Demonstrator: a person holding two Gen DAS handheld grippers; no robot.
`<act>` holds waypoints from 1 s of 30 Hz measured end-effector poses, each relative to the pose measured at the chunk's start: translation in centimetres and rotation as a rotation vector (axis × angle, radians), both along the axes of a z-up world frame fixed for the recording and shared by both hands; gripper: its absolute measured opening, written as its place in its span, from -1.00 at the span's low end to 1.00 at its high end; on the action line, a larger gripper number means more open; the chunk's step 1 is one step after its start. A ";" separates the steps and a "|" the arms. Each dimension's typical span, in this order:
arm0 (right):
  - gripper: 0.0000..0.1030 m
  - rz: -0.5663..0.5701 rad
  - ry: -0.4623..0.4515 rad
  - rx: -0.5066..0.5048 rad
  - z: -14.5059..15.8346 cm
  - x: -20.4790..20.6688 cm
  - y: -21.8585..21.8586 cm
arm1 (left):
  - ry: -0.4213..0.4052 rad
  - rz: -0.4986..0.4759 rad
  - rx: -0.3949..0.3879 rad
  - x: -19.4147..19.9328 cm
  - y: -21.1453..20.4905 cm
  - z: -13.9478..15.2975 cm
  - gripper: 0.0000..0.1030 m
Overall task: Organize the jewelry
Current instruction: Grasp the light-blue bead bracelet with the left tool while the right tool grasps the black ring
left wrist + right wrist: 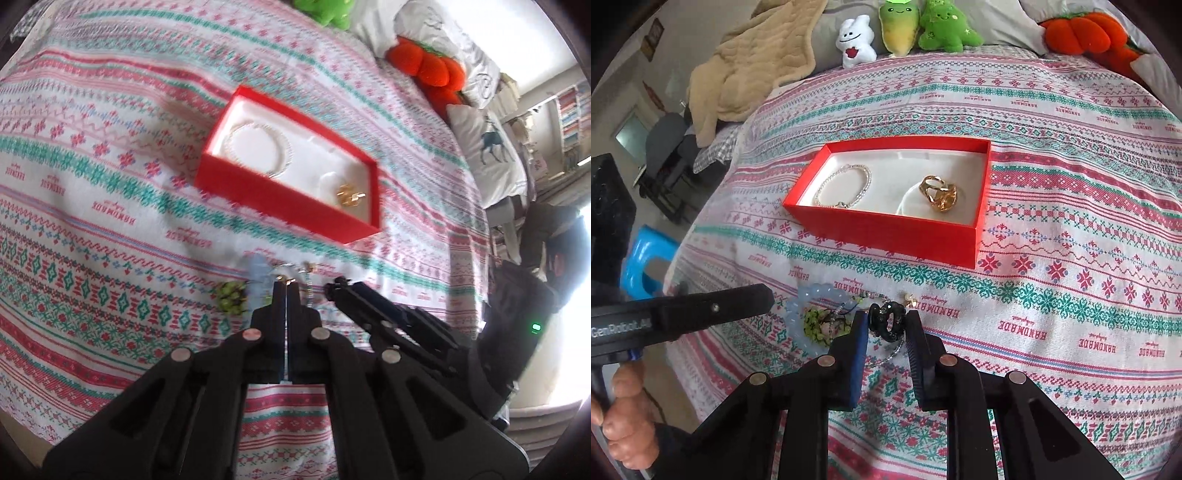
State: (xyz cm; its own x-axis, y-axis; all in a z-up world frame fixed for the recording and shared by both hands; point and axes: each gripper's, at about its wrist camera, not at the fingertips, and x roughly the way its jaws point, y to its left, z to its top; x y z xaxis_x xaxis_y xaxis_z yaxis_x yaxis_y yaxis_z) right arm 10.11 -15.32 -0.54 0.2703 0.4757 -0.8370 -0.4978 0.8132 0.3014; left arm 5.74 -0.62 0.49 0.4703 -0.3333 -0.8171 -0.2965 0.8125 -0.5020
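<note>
A red jewelry box (pixel 897 230) (pixel 273 195) lies open on the patterned bedspread. It holds a pearl bracelet (pixel 846 184) (pixel 258 147) and a gold ring (pixel 940 192) (pixel 349 194). A pile of loose jewelry lies in front of it: a pale blue bracelet (pixel 805 306) (pixel 258 267), a green bead piece (pixel 814 321) (pixel 231 297) and a thin chain. My right gripper (pixel 886 317) is shut on a black ring (pixel 888 319). My left gripper (pixel 285 286) is shut, pinching a small gold piece (pixel 283 278) at its tips, just above the pile.
Plush toys (pixel 912 26) and an orange pumpkin cushion (pixel 1082 33) (pixel 428 70) line the far edge of the bed. A beige blanket (pixel 753 62) lies at the back left. A blue stool (pixel 646 258) stands off the bed's left side.
</note>
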 end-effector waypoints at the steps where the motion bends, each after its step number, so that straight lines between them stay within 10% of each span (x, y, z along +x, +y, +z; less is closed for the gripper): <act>1: -0.60 -0.002 -0.002 0.002 0.1 0.0 -0.1 | -0.025 -0.009 0.005 -0.1 -0.2 0.7 -1.00; 5: -0.60 0.001 -0.005 0.005 0.2 0.0 -0.2 | -0.074 -0.049 0.018 -0.5 -0.8 2.0 -1.00; 15: -0.60 -0.018 -0.010 0.001 0.4 0.2 -0.5 | 0.133 0.060 0.007 0.8 2.3 -3.6 -0.76; 20: -0.60 -0.012 -0.007 -0.008 0.1 0.1 -0.3 | 0.151 0.064 0.024 1.8 1.9 -4.3 -0.31; 30: -0.60 -0.021 -0.003 -0.014 -0.1 0.3 -0.3 | 0.232 0.032 0.110 3.8 0.7 -6.8 -0.32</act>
